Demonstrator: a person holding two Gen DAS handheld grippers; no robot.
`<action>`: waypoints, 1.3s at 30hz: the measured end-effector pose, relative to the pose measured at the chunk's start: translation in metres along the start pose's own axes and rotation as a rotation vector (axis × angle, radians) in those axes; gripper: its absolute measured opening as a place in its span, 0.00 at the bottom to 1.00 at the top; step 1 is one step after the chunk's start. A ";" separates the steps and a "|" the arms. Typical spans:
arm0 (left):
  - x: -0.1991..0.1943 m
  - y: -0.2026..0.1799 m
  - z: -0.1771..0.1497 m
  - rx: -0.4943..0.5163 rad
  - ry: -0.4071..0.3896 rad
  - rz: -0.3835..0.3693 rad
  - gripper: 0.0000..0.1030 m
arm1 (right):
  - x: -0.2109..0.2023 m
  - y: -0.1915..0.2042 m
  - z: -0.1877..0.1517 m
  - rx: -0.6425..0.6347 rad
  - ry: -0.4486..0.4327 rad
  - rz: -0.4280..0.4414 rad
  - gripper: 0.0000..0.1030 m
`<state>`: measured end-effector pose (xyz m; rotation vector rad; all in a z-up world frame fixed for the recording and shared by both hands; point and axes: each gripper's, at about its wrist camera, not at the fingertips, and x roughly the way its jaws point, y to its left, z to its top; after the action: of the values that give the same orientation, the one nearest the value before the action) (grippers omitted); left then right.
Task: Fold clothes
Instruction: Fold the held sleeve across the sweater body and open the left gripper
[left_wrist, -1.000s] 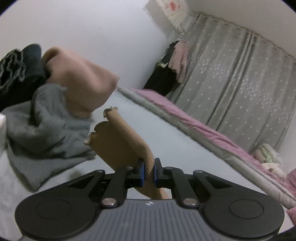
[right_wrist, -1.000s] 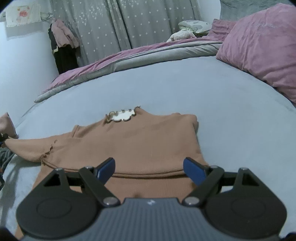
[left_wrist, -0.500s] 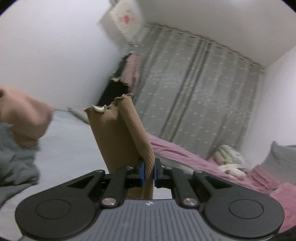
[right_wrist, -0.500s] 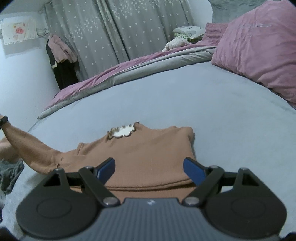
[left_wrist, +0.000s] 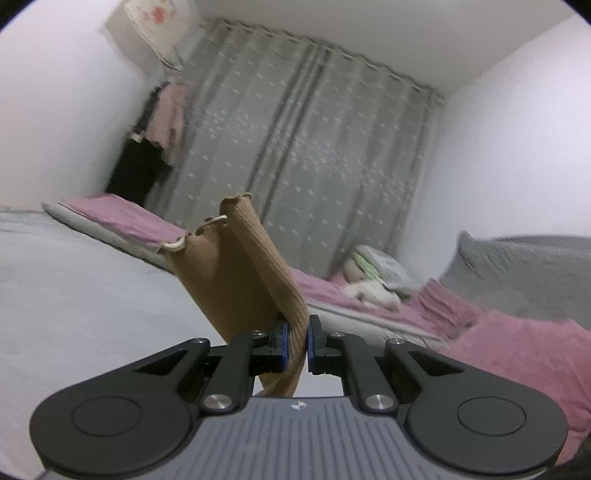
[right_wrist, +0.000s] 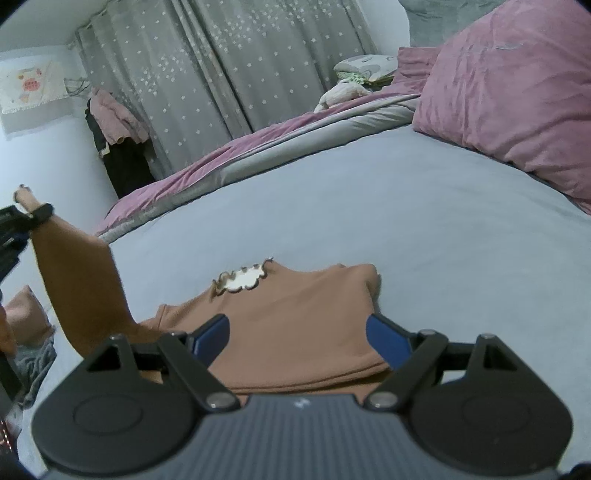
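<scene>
Mid-bed (right_wrist: 369, 206): brown top (right_wrist: 295, 321) flat, left sleeve (left_wrist: 236, 269) lifted. Left gripper (left_wrist: 295, 343) jaws clenched on sleeve near cuff; right gripper (right_wrist: 297, 338) jaws released, hovering over hem. Risk: sleeve pull dragging body, spoiling fold.

Bedroom: bed (right_wrist: 369, 206); pillow (right_wrist: 517, 92) (pink); curtains (right_wrist: 221, 74)

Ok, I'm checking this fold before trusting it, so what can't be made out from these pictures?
- Sweater hem, right wrist view: hidden behind the right gripper body.
- Right sleeve: tucked out of sight at the sweater's edge.
- Clothes pile, right wrist view: cut off by the left edge.
- Sleeve below the left gripper, left wrist view: hidden by its body.
- Wall hanging: blurred, print unreadable.
</scene>
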<state>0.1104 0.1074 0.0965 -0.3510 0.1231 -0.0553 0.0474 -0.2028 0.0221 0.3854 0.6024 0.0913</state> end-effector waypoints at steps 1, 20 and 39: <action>0.001 -0.005 -0.005 0.002 0.015 -0.012 0.08 | 0.000 -0.001 0.000 0.003 0.000 0.000 0.82; 0.019 -0.053 -0.138 0.123 0.376 -0.111 0.08 | 0.009 0.002 -0.009 -0.012 0.030 -0.014 0.83; 0.010 -0.072 -0.160 0.179 0.543 -0.237 0.39 | 0.010 0.003 -0.009 -0.015 0.035 -0.015 0.84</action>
<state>0.0973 -0.0155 -0.0291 -0.1629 0.6098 -0.3948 0.0507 -0.1950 0.0108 0.3652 0.6385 0.0878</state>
